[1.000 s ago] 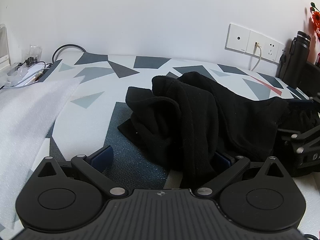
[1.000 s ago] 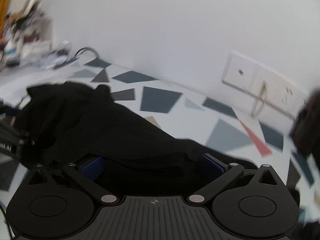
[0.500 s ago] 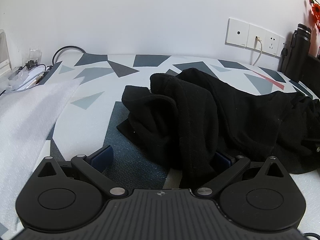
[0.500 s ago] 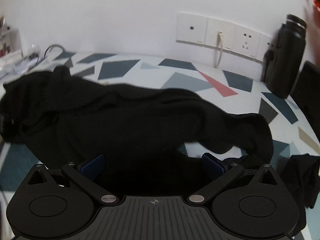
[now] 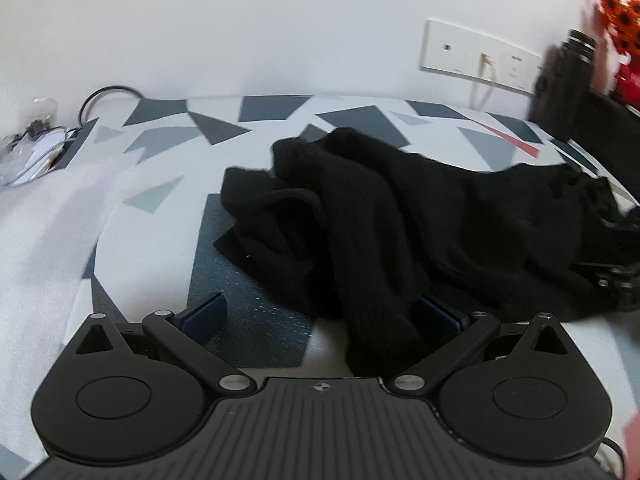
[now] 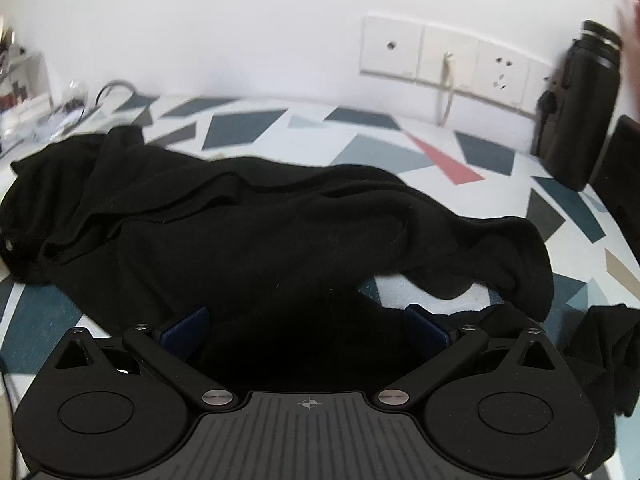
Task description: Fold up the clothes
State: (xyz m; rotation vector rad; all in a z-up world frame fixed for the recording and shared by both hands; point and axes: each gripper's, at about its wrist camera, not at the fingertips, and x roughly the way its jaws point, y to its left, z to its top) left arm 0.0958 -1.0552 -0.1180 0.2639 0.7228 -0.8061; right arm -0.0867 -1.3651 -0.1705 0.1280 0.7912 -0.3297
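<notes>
A crumpled black knitted garment lies on the table's geometric-patterned cover. My left gripper stands open at its near edge. A hanging fold of the cloth lies between the blue pads, close to the right one. In the right wrist view the same garment spreads wide, and my right gripper is open with the cloth's near part lying between its fingers. Part of the right gripper shows at the garment's right end in the left wrist view.
A white foam sheet covers the table's left side. A black bottle and wall sockets with a plugged cable stand at the back right. A second dark cloth lies right of my right gripper. Small clutter sits far left.
The right gripper swung from facing left along the garment to facing the wall. The garment's right half now lies flatter and more spread out. The left gripper barely moved.
</notes>
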